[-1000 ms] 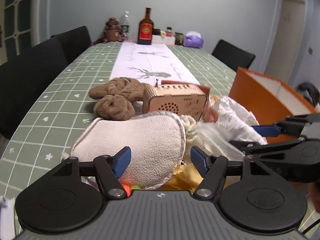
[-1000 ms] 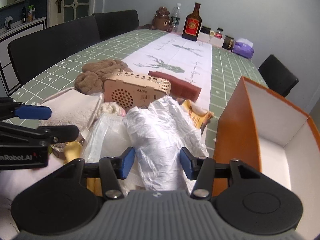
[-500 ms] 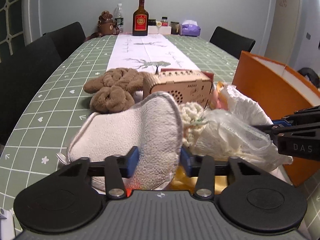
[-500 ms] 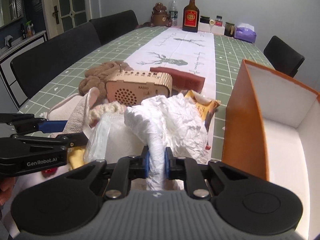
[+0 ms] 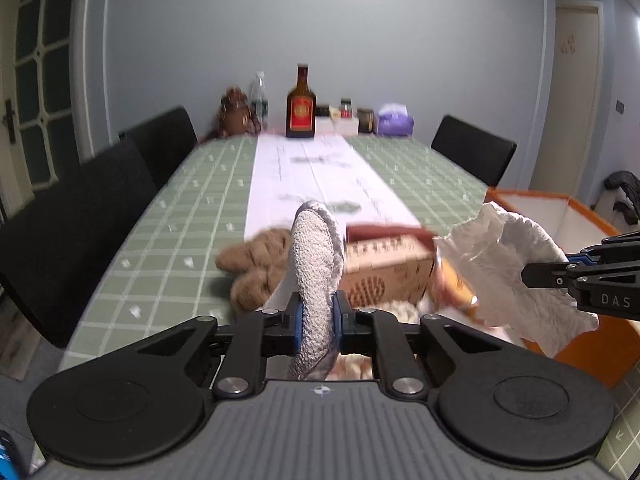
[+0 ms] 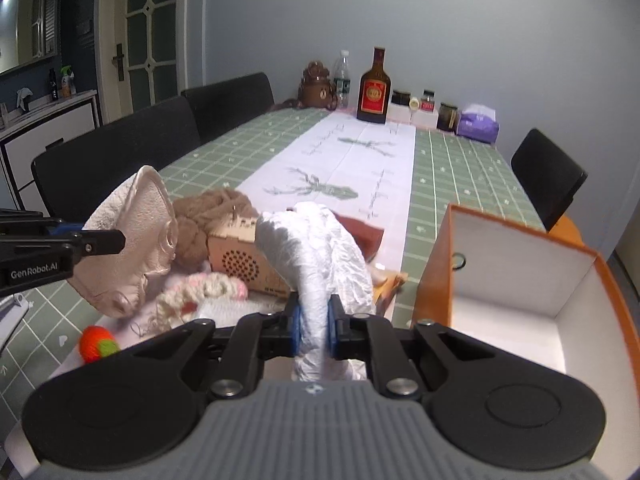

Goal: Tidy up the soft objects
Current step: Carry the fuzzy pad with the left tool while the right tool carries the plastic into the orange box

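My left gripper [image 5: 318,316] is shut on a beige terry mitt [image 5: 316,264] and holds it upright above the table; the mitt also shows in the right wrist view [image 6: 136,240]. My right gripper [image 6: 314,322] is shut on a crumpled white plastic bag [image 6: 320,248], lifted off the pile; the bag also shows in the left wrist view [image 5: 508,264]. A brown towel [image 6: 208,216], a crocheted pink-white piece [image 6: 200,292] and an orange yarn ball [image 6: 96,344] lie on the table.
An open orange box with a white inside [image 6: 520,280] stands at the right. A wooden radio [image 6: 244,256] and a dark red book [image 6: 360,232] lie in the pile. Bottles and jars [image 6: 374,92] stand at the far end. Black chairs [image 6: 120,152] line the sides.
Both grippers closed, the left on the mitt and the right on the plastic bag, and both lifted their items up off the pile.
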A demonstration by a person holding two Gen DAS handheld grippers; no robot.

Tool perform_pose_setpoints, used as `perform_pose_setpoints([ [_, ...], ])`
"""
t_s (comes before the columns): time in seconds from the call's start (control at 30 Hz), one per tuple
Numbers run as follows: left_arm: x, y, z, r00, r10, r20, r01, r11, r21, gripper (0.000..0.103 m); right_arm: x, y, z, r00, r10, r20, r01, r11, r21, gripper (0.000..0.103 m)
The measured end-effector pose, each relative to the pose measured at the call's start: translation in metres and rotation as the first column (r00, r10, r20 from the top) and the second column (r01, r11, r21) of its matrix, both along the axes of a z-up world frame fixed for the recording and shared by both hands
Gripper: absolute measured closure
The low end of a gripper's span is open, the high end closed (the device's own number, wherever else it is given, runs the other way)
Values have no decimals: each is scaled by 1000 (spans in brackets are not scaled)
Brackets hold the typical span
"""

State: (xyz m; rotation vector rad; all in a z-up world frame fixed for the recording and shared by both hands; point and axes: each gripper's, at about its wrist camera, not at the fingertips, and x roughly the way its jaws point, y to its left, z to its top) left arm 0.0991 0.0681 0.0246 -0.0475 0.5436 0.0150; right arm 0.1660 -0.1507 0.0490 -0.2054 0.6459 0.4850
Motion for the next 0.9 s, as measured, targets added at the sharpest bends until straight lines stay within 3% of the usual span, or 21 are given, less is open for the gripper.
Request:
perform_pose_setpoints([
  [0.17, -14, -15, 28, 997, -23, 70, 21, 999, 27, 87, -4, -8, 29, 1000, 15, 22, -16, 999, 34, 92],
  [0.43, -31, -37, 64, 994, -62, 88, 58, 997, 40, 87, -18, -16, 64, 996, 60, 59, -62, 998, 29, 92],
  [0.67, -26, -63, 85, 987, -157, -36, 160, 984, 84, 87, -20, -24, 85, 993, 106, 46, -106, 994, -2, 92],
  [0.9, -4, -87, 89, 946, -247, -212, 273, 956, 105, 87, -18, -33, 100, 990, 134, 39, -132, 990, -44, 92],
])
